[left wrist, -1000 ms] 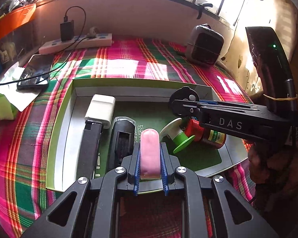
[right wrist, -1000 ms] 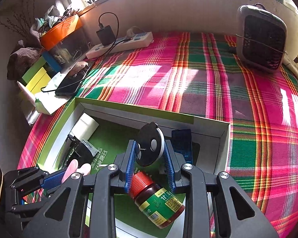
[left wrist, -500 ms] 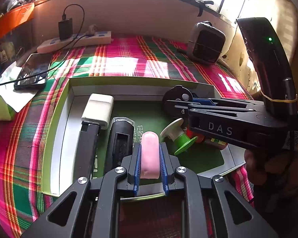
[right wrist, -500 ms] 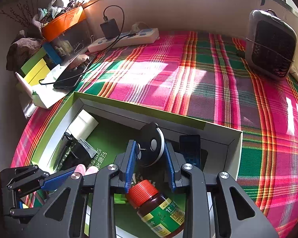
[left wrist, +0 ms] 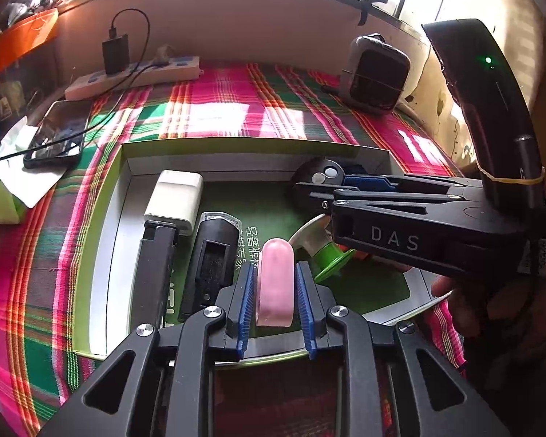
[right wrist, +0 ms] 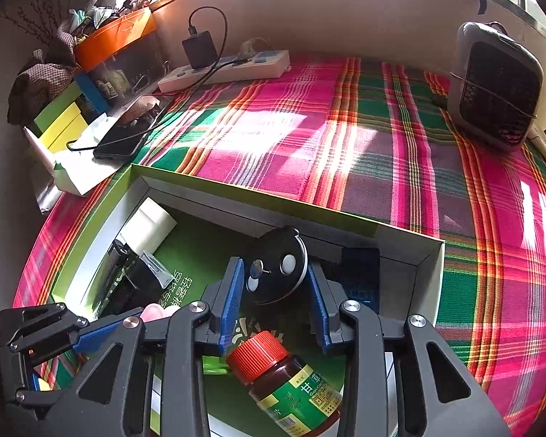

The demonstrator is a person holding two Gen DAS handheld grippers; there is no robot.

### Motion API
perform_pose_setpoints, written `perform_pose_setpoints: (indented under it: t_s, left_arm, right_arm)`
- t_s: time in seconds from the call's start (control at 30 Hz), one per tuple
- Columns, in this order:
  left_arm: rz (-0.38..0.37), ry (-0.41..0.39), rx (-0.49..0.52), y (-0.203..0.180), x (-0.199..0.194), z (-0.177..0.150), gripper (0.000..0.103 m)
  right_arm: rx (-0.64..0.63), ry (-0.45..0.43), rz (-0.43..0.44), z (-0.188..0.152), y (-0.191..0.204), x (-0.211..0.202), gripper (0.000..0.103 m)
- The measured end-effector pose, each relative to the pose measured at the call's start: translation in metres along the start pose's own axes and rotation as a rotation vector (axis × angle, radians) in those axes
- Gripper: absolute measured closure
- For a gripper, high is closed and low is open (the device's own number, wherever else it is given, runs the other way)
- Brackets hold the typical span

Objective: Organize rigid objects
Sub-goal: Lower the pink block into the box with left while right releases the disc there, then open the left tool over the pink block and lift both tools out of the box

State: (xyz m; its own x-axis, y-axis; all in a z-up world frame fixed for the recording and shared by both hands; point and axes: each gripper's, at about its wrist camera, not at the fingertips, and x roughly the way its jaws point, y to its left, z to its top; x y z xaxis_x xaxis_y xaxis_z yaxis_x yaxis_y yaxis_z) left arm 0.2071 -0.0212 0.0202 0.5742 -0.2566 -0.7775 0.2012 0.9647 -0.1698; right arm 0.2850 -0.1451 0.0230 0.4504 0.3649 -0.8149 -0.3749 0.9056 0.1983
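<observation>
A shallow green-rimmed box (left wrist: 236, 144) lies on the plaid cloth. A pink rounded piece (left wrist: 275, 284) rests at its near edge between the pads of my left gripper (left wrist: 275, 269). The jaws are opening, with thin gaps on both sides. My right gripper (right wrist: 274, 266) reaches over the box's far right corner. A black disc with white buttons (right wrist: 278, 273) leans there between its opening jaws, clear of the left pad. A red-capped brown bottle (right wrist: 284, 375) lies under that gripper. In the box are also a white block (left wrist: 174, 196), two black devices (left wrist: 213, 255) and a green spool (left wrist: 324, 255).
A dark blue flat item (right wrist: 360, 273) stands in the box's far right corner. Behind the box are a power strip (left wrist: 134, 76) with a charger, a phone (left wrist: 54, 138) on its cable, and a small grey heater (left wrist: 378, 73). An orange bin (right wrist: 116, 36) and clutter sit far left.
Both pairs of jaws have parted: the left pads have come off the pink piece, the right pads off the black disc. The right gripper has edged toward the box's far wall.
</observation>
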Motion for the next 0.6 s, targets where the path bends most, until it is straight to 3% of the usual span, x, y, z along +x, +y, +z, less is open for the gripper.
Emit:
perform_pose_setpoints:
  t_s: [0.6]
  left_arm:
    - [0.010, -0.010, 0.009, -0.003, -0.007, -0.002, 0.069]
  right_arm:
    - [0.006, -0.033, -0.009, -0.003, 0.004, -0.011, 0.051]
